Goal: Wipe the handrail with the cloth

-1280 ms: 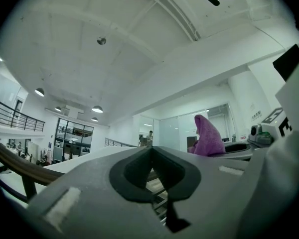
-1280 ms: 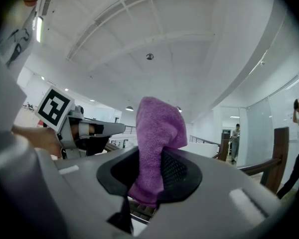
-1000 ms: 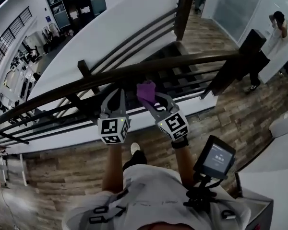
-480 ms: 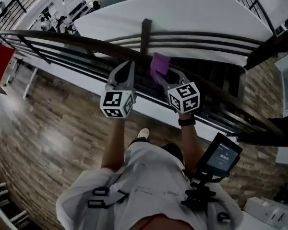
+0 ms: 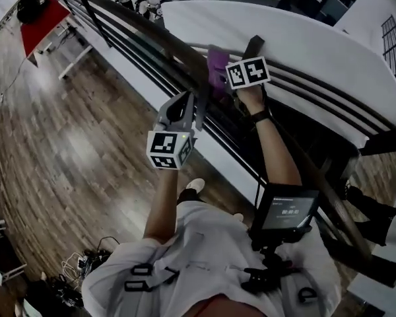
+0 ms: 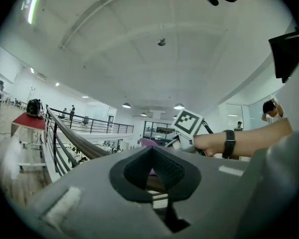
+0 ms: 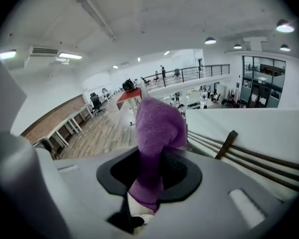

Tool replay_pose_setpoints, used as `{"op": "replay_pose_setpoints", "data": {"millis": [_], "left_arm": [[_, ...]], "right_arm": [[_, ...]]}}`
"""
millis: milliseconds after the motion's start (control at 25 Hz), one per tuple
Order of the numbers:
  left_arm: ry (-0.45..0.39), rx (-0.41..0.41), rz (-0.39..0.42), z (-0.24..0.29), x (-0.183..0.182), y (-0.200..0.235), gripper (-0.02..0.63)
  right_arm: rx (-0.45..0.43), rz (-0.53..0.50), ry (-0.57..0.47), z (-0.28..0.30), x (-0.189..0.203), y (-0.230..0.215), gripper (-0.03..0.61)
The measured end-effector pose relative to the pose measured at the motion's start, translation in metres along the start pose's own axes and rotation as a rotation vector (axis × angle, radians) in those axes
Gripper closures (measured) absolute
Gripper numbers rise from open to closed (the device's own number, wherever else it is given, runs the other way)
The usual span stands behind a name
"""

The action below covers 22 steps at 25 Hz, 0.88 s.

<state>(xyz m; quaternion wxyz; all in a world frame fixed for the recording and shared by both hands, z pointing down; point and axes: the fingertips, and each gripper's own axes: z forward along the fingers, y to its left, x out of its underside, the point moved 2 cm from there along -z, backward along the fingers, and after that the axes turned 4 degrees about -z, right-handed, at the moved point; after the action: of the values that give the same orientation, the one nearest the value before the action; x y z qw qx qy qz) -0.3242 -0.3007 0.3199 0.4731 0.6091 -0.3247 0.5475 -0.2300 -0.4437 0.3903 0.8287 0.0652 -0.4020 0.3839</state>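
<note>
The dark wooden handrail (image 5: 137, 28) runs from the upper left down to the lower right, with thinner rails below it. My right gripper (image 5: 223, 78) is reached out over the rail and is shut on a purple cloth (image 5: 217, 62), which rests at the top of the rail. In the right gripper view the cloth (image 7: 157, 128) stands up out of the right gripper (image 7: 149, 176) and hides the rail under it. My left gripper (image 5: 186, 99) hangs nearer my body beside the rail, shut and empty. In the left gripper view the left gripper (image 6: 150, 152) faces along the handrail (image 6: 75, 139).
A dark rail post (image 5: 253, 45) stands just behind the right gripper, in front of a white curved wall (image 5: 297, 41). A small screen (image 5: 285, 212) is mounted at my chest. Wooden floor (image 5: 66, 131) lies on my side; a red table (image 5: 45, 17) stands far left.
The view has swung along the rail. My right gripper has carried the cloth further out along the handrail, arm stretched. The left gripper has dropped back toward my body.
</note>
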Motion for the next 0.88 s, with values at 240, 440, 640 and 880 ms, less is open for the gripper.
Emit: {"op": "replay_pose_setpoints", "data": {"millis": [240,440,640,880], "left_arm": [[0.022,-0.062,0.009,-0.01,0.014,0.015,0.614],[0.019,-0.048,-0.012,-0.002,0.016,0.021,0.614],[0.004,-0.021,-0.006,0.007,0.008,0.019,0.614],[0.015,0.022,0.018,0.017,0.01,0.007,0.614]], "right_arm": [[-0.006,-0.022,0.269,0.059,0.007,-0.018,0.483],[0.011,-0.072,0.374,0.064,0.008,-0.022,0.485],[0.024,-0.054,0.35,0.051,0.021,-0.026,0.486],[0.027,-0.061,0.383,0.035,0.043,-0.026,0.487]]}}
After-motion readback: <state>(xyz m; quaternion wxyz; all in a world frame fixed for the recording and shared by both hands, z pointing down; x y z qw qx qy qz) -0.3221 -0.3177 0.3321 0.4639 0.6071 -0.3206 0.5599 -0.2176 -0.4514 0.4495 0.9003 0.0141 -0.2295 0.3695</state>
